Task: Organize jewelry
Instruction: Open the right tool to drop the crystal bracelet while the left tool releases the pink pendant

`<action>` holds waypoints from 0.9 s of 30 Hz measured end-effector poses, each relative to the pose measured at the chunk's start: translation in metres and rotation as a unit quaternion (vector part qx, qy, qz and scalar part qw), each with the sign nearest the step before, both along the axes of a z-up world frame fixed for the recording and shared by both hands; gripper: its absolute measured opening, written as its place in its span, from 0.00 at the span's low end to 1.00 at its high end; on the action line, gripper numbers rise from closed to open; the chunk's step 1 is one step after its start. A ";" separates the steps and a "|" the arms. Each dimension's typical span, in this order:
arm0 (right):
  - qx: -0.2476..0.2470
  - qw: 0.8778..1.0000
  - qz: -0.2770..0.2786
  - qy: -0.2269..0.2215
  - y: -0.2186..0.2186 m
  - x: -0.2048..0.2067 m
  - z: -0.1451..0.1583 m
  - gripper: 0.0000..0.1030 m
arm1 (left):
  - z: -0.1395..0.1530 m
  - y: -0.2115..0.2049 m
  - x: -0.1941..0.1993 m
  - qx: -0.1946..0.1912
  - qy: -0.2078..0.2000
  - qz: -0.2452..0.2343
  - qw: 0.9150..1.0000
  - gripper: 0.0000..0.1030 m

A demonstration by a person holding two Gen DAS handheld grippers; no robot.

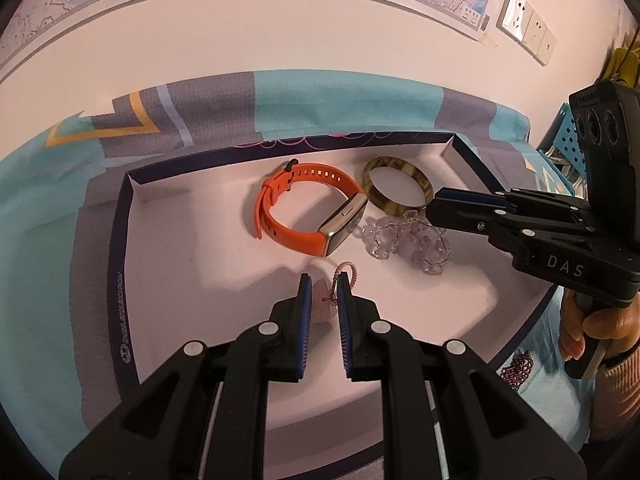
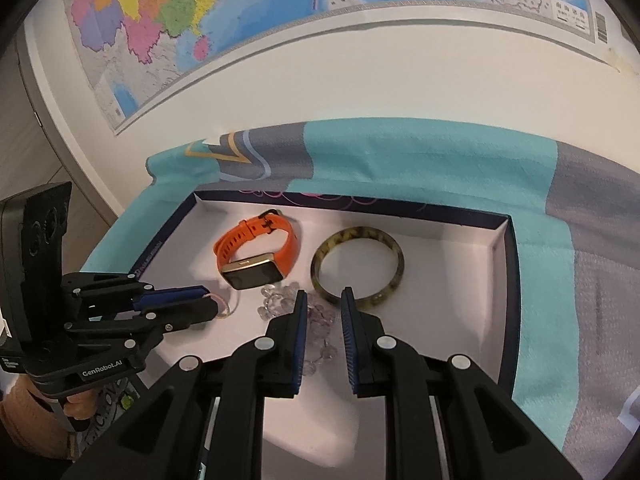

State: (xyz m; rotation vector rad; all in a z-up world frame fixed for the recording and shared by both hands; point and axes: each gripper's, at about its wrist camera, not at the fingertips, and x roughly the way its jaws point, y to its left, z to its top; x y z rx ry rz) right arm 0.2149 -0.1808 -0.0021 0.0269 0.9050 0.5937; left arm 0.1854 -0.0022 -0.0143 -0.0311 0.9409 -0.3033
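2 wrist views, angled down, close; both share tray (image 1: pixel 120 248).

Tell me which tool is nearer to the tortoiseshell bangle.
Right. The right tool sits just in front of the bangle, above the clear bead bracelet. The left tool is further off, by the pink stone pendant.

White wall (image 2: pixel 360 80) behind; large coloured map (image 2: pixel 240 8) hung on it, grey lower border; bank of pale wall sockets (image 1: pixel 528 26) at right in left view; table draped in teal-and-grey patterned cloth (image 2: pixel 400 160), yellow chevron near left corner; blue perforated basket (image 1: pixel 572 140) at right edge; warm indoor light.
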 end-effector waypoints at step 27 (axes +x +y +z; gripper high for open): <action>-0.001 0.998 0.031 -0.057 -0.029 -0.085 0.037 0.31 | 0.046 0.019 -0.046 -0.002 -0.086 0.012 0.996 0.50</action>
